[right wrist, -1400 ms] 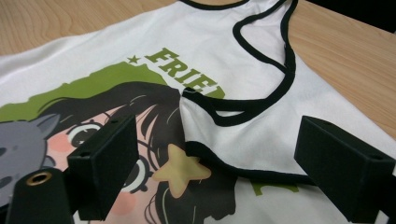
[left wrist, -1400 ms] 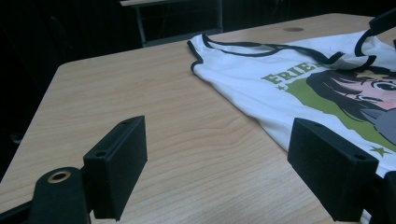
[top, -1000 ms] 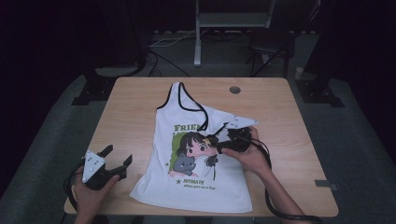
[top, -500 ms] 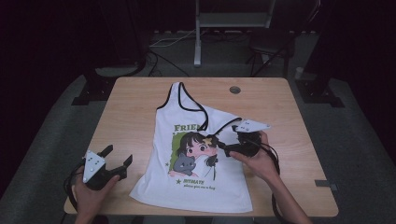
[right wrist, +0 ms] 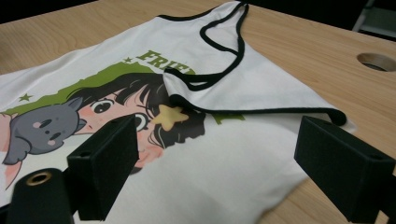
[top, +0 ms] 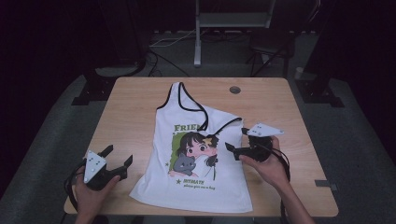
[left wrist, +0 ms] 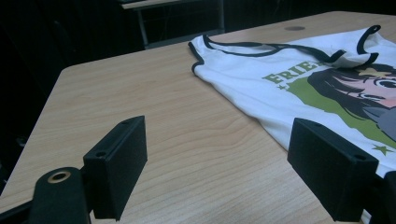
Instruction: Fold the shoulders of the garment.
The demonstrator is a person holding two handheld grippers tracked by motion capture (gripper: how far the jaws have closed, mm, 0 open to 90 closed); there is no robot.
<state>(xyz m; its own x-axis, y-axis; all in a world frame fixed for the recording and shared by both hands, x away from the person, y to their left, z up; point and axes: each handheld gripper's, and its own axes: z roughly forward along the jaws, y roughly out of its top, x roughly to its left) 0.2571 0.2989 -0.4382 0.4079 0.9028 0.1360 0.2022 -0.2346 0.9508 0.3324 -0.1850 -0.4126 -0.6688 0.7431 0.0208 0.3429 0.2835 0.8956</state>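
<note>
High view: a white tank top lies flat mid-worktop, one strap folded over. Left gripper rests spread beside its hem. Right gripper view: the right gripper hangs spread above the shirt's folded edge.

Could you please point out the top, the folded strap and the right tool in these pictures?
top [top: 224,179], high view, on the white cloth near its hem.
folded strap [right wrist: 243,88], right gripper view, on the white flap.
right tool [top: 236,142], high view, between its tips.
</note>
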